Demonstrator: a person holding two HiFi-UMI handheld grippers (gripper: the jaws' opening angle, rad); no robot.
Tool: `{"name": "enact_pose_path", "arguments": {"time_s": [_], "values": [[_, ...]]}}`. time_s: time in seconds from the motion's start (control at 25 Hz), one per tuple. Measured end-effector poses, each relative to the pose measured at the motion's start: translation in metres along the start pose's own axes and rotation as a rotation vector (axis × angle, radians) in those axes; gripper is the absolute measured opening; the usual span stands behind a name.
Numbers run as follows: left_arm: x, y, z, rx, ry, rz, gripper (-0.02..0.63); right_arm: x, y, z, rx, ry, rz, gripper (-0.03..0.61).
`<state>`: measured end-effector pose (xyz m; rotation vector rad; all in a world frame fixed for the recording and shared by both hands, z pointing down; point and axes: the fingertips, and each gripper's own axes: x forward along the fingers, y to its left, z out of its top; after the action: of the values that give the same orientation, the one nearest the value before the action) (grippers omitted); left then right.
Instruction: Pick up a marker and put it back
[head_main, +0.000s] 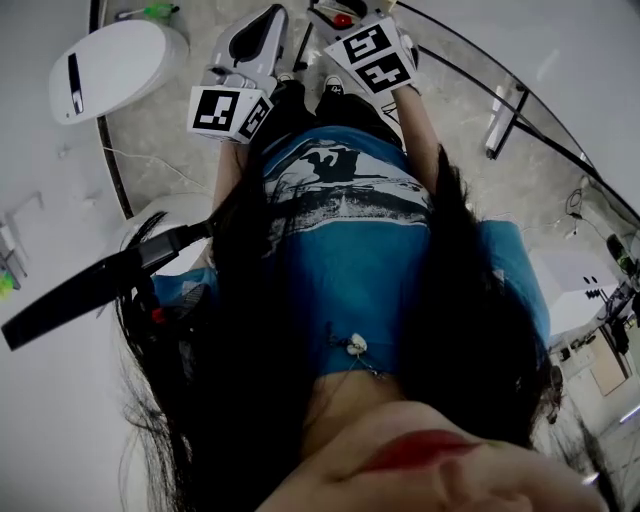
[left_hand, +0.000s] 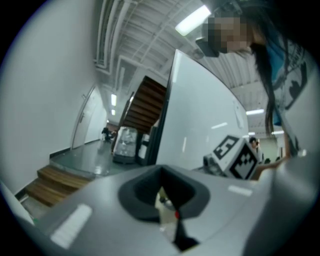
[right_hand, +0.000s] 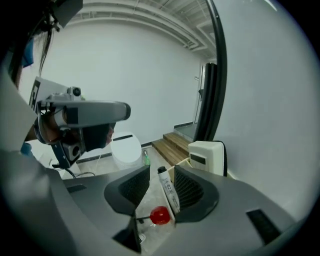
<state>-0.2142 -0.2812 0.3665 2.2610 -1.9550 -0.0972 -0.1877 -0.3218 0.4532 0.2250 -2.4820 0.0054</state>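
In the right gripper view a white marker (right_hand: 169, 190) with a black cap stands slanted between the jaws of my right gripper (right_hand: 162, 175). It lies close along the right-hand finger (right_hand: 192, 192), with a clear gap to the left one, so the gripper is open. A small round red thing (right_hand: 160, 215) sits just below the marker. The jaws of my left gripper (left_hand: 162, 184) are drawn together to a thin slit, and I make out nothing gripped. In the head view both marker cubes (head_main: 228, 110) (head_main: 378, 57) sit low in front of the person's blue shirt.
A white rounded device (head_main: 110, 65) stands on the stone floor at the left, with a green marker (right_hand: 146, 159) beside it. A white box (right_hand: 207, 156), wooden steps (right_hand: 172, 145) and a black-framed glass wall (right_hand: 217, 75) lie ahead on the right.
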Motion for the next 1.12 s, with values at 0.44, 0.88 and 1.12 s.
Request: {"name": "enact_pose_path", "arguments": {"time_s": [0.44, 0.88, 1.12], "values": [[-0.029, 0.101, -0.003, -0.020, 0.015, -0.054, 0.003, 0.078, 0.013, 0.009, 0.002, 0.177, -0.138, 0.117], [-0.017, 0.083, 0.004, -0.015, 0.001, -0.120, 0.003, 0.006, -0.016, 0.034, 0.176, -0.034, -0.250, 0.083], [-0.008, 0.067, 0.002, -0.007, 0.011, -0.196, 0.003, -0.047, -0.030, 0.066, 0.263, -0.216, -0.332, 0.083]]}}
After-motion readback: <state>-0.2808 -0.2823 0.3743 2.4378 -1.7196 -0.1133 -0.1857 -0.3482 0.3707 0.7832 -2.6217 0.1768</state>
